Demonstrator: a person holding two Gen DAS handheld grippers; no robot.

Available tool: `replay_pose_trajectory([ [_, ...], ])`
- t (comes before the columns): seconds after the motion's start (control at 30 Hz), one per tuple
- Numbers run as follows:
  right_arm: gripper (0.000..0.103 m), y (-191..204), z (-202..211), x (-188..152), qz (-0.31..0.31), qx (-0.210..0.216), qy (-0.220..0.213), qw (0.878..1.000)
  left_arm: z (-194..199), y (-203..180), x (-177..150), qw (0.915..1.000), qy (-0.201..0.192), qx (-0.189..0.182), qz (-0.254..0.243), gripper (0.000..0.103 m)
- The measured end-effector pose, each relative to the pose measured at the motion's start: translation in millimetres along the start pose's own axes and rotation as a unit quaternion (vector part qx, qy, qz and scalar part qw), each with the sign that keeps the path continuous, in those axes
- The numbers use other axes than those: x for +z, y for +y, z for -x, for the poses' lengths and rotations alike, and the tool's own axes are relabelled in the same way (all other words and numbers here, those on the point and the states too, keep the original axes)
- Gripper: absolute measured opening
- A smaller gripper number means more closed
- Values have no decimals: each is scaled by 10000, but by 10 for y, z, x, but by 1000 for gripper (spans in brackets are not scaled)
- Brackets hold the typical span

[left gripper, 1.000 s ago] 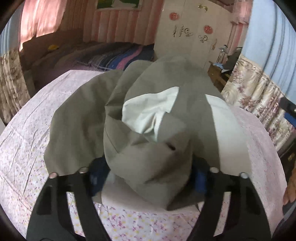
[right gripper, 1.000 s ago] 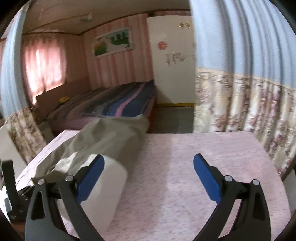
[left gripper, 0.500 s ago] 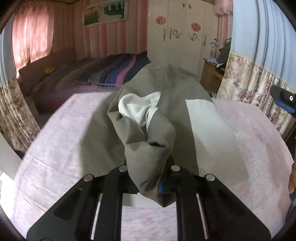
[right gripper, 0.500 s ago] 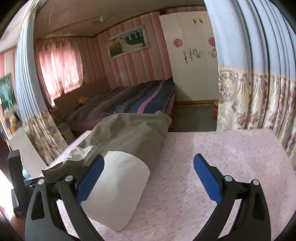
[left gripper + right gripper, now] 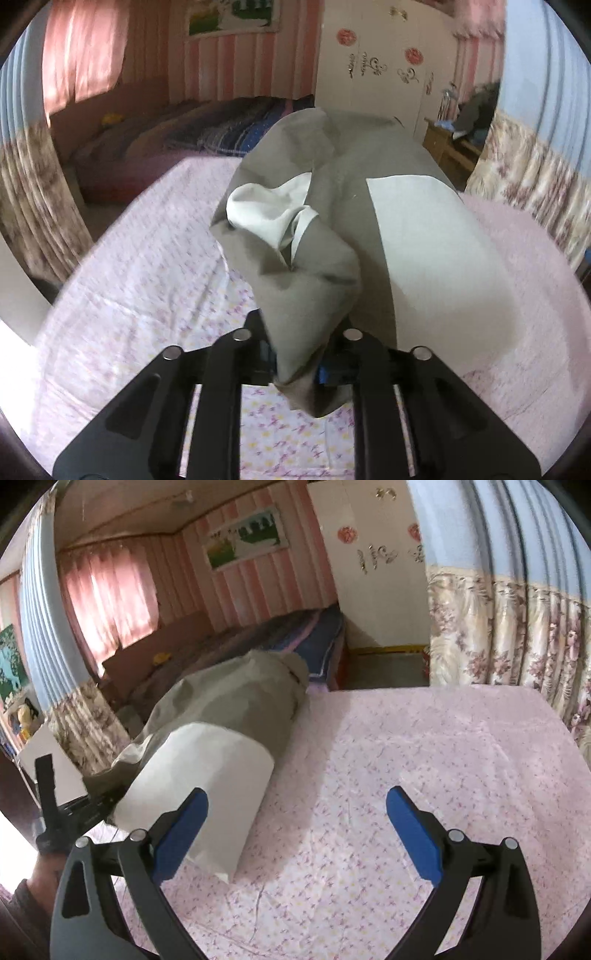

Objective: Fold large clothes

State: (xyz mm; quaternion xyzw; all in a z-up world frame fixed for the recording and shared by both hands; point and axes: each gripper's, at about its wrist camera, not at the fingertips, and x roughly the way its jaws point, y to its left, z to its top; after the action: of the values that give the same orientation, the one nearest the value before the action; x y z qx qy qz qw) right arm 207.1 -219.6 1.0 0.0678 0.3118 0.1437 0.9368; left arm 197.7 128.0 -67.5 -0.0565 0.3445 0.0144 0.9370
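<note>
A large grey-green garment [image 5: 347,177] with a white lining lies on the pink flowered bedspread [image 5: 147,280]. My left gripper [image 5: 295,365] is shut on a bunched corner of the garment and holds it lifted above the bed. A flat white panel [image 5: 436,251] of the garment lies to the right of the raised fold. In the right wrist view the garment [image 5: 229,701] and its white panel [image 5: 207,775] lie at the left. My right gripper [image 5: 295,834] is open and empty above the bare bedspread [image 5: 424,746], right of the garment.
A second bed [image 5: 221,129] with a striped blanket stands behind. A white wardrobe [image 5: 376,66] and a wooden side table [image 5: 447,144] are at the back right. Flowered curtains [image 5: 498,635] hang along the right. My left gripper's body [image 5: 66,812] shows at the left edge.
My left gripper has closed on the garment's bunched corner and lifted it, pulling it back. My right gripper has stayed open and tilted up slightly.
</note>
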Motion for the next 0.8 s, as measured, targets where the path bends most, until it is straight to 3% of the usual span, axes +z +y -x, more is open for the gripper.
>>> replay_pose_trajectory([
  [0.07,97,69,-21,18,126,-38,-32,9999,-73,96,-17,9998,28,-53,198,40],
  [0.13,98,160,-44,30,136,-68,-114,9998,-61,212,-24,9990,87,-52,433,69],
  [0.17,99,198,-78,42,120,-100,-116,9998,-12,283,1,9985,111,-44,539,73],
  [0.33,100,527,-304,138,212,-195,-169,9994,496,445,407,9977,-158,349,560,83],
  [0.43,100,704,-352,339,22,-274,-414,9988,798,315,802,9972,-527,447,270,96],
  [0.5,100,819,-405,556,-150,-349,-558,9977,818,169,1067,9971,-649,361,152,96],
  [0.67,101,1087,-686,1060,-248,-670,-613,9956,352,-133,1502,9984,-562,91,15,98],
  [0.8,101,1154,-1078,1217,-506,-756,-454,9948,-258,-158,1573,9994,-310,94,107,98],
])
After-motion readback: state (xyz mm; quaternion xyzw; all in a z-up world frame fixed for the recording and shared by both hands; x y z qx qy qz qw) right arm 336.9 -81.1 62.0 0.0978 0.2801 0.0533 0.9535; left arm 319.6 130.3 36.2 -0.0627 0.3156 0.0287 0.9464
